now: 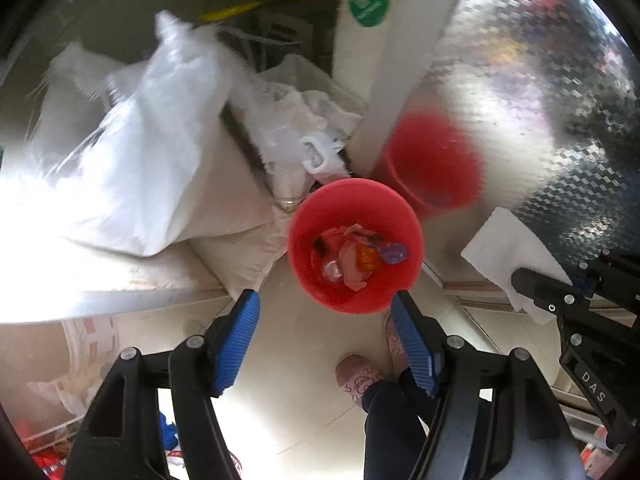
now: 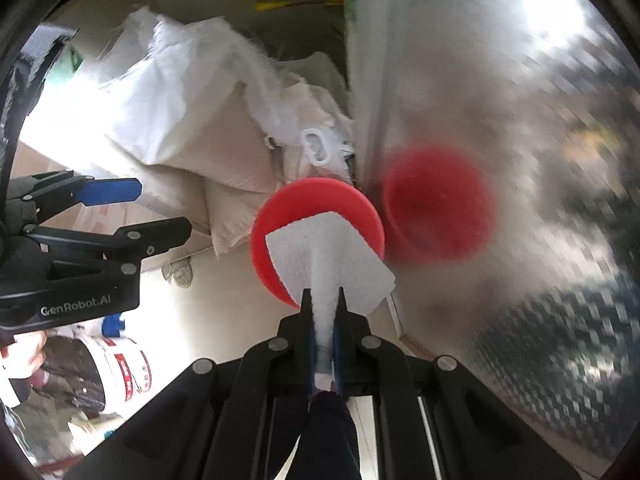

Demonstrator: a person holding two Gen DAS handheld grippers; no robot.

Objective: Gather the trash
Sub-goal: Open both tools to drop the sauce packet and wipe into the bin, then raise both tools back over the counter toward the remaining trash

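left wrist view
left gripper (image 1: pixel 322 308): jaws apart, nothing between the blue pads (image 1: pixel 240 340); it points straight down above the floor (image 1: pixel 296 408).
bin (image 1: pixel 355 246): red, on the floor just past the fingertips; the right pad overlaps its near rim in the picture.
trash (image 1: pixel 356 258): crumpled wrappers, pink, orange and purple, in the bottom of the bin.
tissue (image 1: pixel 516 256): white, to the right of the bin, pinched at its lower edge by the right gripper (image 1: pixel 532 286).
metal panel (image 1: pixel 540 92): shiny, checker-patterned, right of the bin; it shows a blurred red reflection of the bin.
sacks (image 1: pixel 140 168): white, piled to the left of the bin.
bag (image 1: pixel 296 124): clear plastic, crumpled behind the bin.
slipper (image 1: pixel 358 374): pink, on the floor below the bin, with a dark trouser leg beside it.

right wrist view
right gripper (image 2: pixel 323 300): jaws clamped together on the tissue (image 2: pixel 332 256).
tissue: spreads out from the fingertips and covers much of the bin's mouth in this view.
bin (image 2: pixel 288 208): only its red rim shows around the tissue.
left gripper (image 2: pixel 160 208): at the left edge, jaws apart, empty.
metal panel (image 2: pixel 520 160): close on the right of the bin.
sacks (image 2: pixel 180 112): behind and to the left of the bin.
bucket (image 2: pixel 120 368): white with red print, lower left.
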